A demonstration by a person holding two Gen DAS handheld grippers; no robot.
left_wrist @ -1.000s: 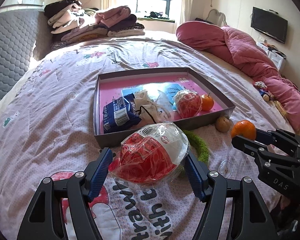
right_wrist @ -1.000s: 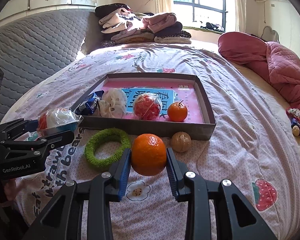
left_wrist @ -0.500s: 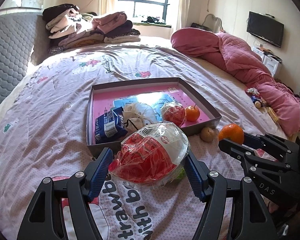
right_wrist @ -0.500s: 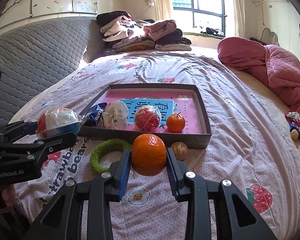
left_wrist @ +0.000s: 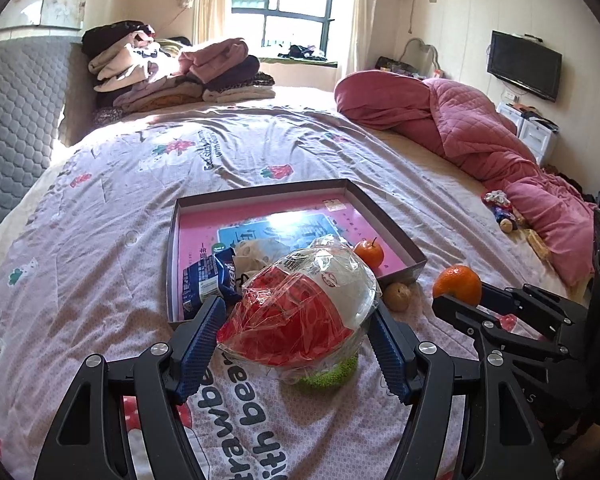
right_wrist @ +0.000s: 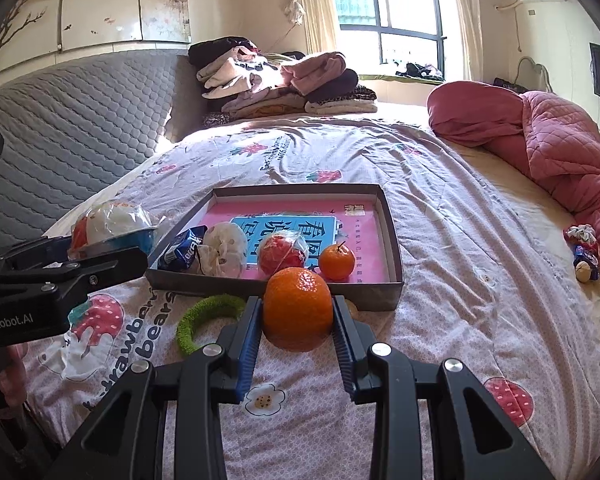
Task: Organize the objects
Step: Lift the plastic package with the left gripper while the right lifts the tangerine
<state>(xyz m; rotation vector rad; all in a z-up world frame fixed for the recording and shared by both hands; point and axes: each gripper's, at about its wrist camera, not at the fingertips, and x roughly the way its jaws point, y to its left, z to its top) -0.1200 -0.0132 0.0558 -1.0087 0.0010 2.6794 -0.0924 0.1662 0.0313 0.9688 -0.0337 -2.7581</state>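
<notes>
Orange (right_wrist: 298, 309) sits clamped in your right gripper (right_wrist: 296, 316), held above the bedspread just short of the tray (right_wrist: 392, 280); being round, it has no long axis. Your left gripper (left_wrist: 296, 334) pinches the crinkly wrapped snack (left_wrist: 296, 316), long axis across the jaws. Film may slip; either load could clip the tray wall.

Ring (right_wrist: 204, 318) before tray (right_wrist: 392, 280)
</notes>
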